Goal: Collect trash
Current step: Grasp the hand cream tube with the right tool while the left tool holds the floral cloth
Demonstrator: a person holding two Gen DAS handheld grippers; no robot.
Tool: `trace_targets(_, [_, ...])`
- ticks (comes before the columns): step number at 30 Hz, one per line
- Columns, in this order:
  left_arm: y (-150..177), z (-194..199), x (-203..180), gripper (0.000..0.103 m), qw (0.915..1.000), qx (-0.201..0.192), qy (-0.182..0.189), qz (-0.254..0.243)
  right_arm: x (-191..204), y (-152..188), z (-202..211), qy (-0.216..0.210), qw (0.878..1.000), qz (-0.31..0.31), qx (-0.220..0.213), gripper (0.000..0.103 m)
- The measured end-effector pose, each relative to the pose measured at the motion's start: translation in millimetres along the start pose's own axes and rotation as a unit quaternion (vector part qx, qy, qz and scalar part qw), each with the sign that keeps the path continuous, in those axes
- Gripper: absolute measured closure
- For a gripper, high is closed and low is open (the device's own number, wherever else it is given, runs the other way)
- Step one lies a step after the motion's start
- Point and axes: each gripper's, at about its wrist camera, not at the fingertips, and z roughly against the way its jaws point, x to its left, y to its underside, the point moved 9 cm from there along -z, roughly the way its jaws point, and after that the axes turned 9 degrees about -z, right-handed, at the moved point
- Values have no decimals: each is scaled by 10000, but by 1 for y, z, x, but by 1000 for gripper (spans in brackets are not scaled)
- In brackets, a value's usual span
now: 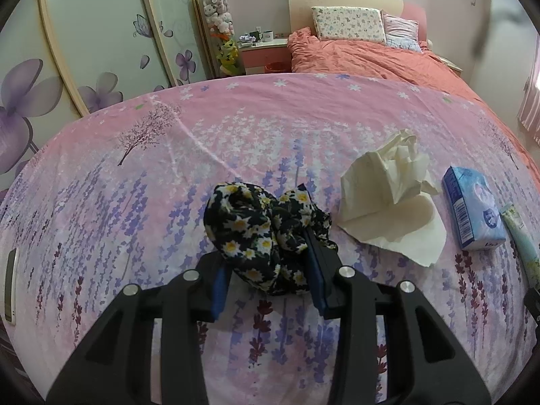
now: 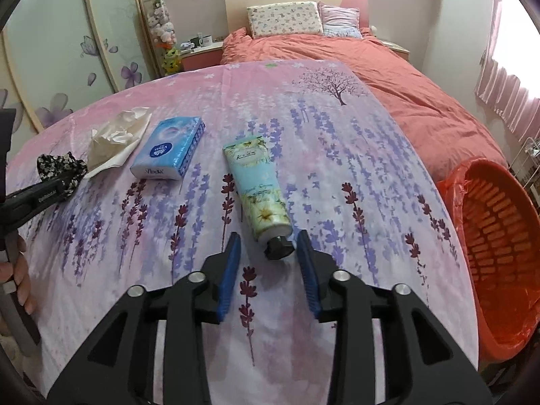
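Note:
My left gripper [image 1: 263, 226] is shut on a black cloth with a daisy print [image 1: 256, 233], bunched between its blue pads on the pink floral bedsheet [image 1: 236, 128]. A crumpled cream tissue [image 1: 391, 199] lies just right of it. In the right wrist view the same tissue [image 2: 118, 138] lies far left, and the left gripper [image 2: 50, 189] holds the cloth [image 2: 60, 165]. My right gripper [image 2: 270, 236] stands open over the sheet. The black cap of a pale green cream tube [image 2: 260, 189] lies between its fingertips, close to the right one. An orange bin [image 2: 499, 253] stands at the right.
A blue tissue pack [image 2: 168, 150] lies between the crumpled tissue and the tube. A white device [image 1: 10, 283] rests at the sheet's left edge. A person's hand [image 2: 20, 270] shows low on the left. Beyond are an orange duvet [image 2: 388, 77], pillows and a wardrobe.

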Motion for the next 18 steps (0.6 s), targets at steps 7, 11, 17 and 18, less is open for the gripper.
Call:
trace_targets(7, [0,1,0,63,10000,0,21,15,6,-8,-12,-2,10000,-81,-56,64])
trace_targets(11, [1,1,0,63,10000,-1,74,57,7,-14,-17,17,9998,-159,-69,65])
trace_targets(17, [2,1,2,63,9998,-10,175,138,5,-17,-20,133,9997,-183,-79,70])
trace_targets(18, [2,1,3,63,9996,-12,223,173,6,-17,-20,133,9997,-187,-77,70])
